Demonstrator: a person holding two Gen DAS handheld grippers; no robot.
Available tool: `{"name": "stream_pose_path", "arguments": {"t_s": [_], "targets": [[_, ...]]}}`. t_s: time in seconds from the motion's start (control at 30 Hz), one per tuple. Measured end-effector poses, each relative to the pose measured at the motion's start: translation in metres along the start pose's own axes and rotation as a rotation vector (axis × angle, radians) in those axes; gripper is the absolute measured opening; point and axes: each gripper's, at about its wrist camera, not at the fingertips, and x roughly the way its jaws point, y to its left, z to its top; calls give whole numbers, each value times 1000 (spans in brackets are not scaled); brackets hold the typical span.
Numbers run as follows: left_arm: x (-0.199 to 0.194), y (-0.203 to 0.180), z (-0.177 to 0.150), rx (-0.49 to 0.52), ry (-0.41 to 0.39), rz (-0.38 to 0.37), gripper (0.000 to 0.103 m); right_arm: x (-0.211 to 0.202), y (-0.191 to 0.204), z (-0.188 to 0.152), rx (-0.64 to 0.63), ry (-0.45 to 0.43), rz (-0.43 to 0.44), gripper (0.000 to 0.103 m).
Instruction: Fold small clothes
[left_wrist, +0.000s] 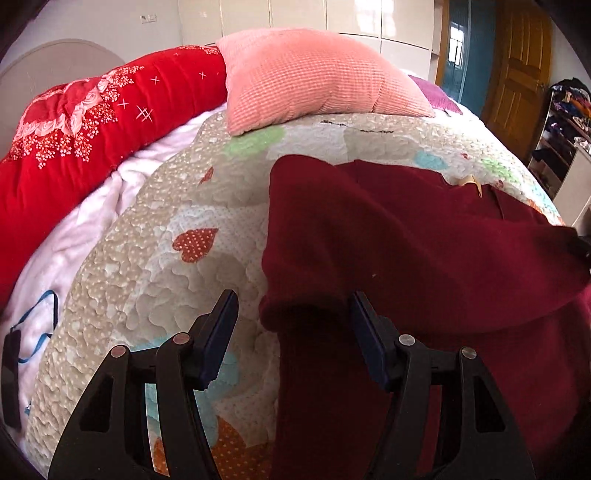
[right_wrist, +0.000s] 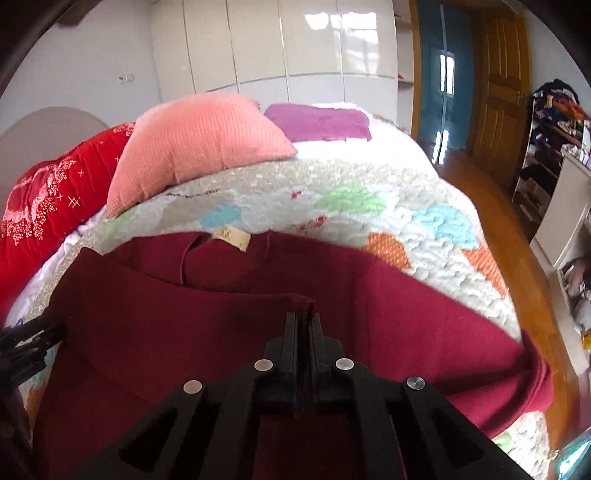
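We log the right hand-held gripper (right_wrist: 303, 320) clenched on the maroon sweater's (right_wrist: 221, 332) folded sleeve, apparently; left hand-held gripper (left_wrist: 293, 314) released astride its cuff.

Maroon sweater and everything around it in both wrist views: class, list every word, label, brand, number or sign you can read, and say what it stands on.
No text can be read in either view.
Tan neck label on the maroon sweater: has a faint mark, too small and blurred to read.
Red blanket: only flowers and star-like crosses, no words.
Patchwork quilt: coloured heart patches and a dark stitched line, no legible letters.
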Motion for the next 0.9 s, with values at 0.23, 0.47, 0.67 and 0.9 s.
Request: {"name": "stream_pose_path", "arguments": {"t_s": [0.23, 0.47, 0.67, 0.9], "targets": [[2, -8, -8, 30, 20, -9, 63, 32, -17, -6, 8, 100, -110, 4], [-34, 12, 12, -29, -100, 25, 63, 9, -36, -7, 109, 45, -178, 43], [12, 12, 28, -92, 12, 43, 63, 2, 5, 2, 24, 17, 16, 48], [40, 12, 14, -132, 61, 43, 70, 68, 29, -13, -56, 131, -43, 41]]}}
